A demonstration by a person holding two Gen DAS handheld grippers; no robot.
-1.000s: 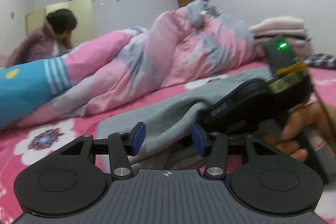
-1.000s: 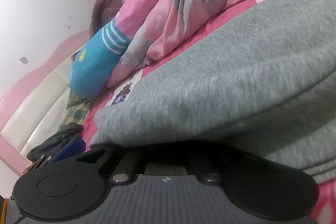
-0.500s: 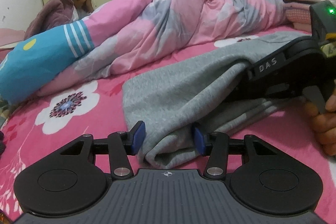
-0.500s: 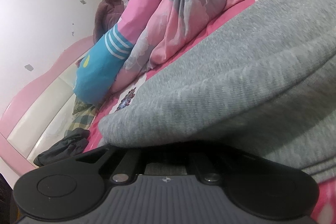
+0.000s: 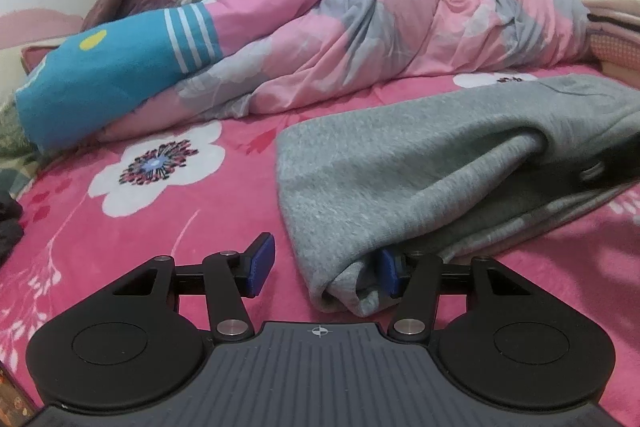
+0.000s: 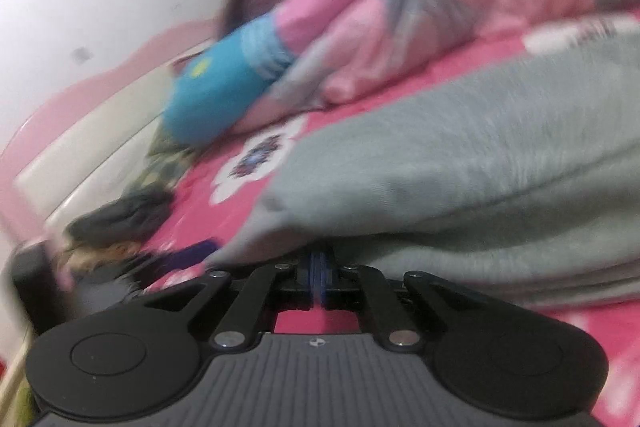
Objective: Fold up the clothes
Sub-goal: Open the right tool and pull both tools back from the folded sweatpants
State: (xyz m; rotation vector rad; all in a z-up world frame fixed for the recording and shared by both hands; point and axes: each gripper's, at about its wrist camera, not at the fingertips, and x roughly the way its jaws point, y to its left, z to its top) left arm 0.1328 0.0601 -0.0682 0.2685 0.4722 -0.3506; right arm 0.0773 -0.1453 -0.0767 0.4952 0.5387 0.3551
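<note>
Grey fabric fills our view: the folded grey garment lies on the bed toward three o'clock. Our left tongs are opening around its near fold, left pad clear. Our right tongs are pressed together, apparently on nothing, at the garment's edge.

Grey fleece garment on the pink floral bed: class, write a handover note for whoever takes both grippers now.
Left gripper: jaws opening, folded edge of the grey fleece garment between them, left pad clear of it.
Right gripper: shut; the blur hides whether it pinches cloth.
Garment lies on the pink floral bedsheet, beside the pink and grey quilt.
Done: one fold. Left: likely more folds, then smoothing.
</note>
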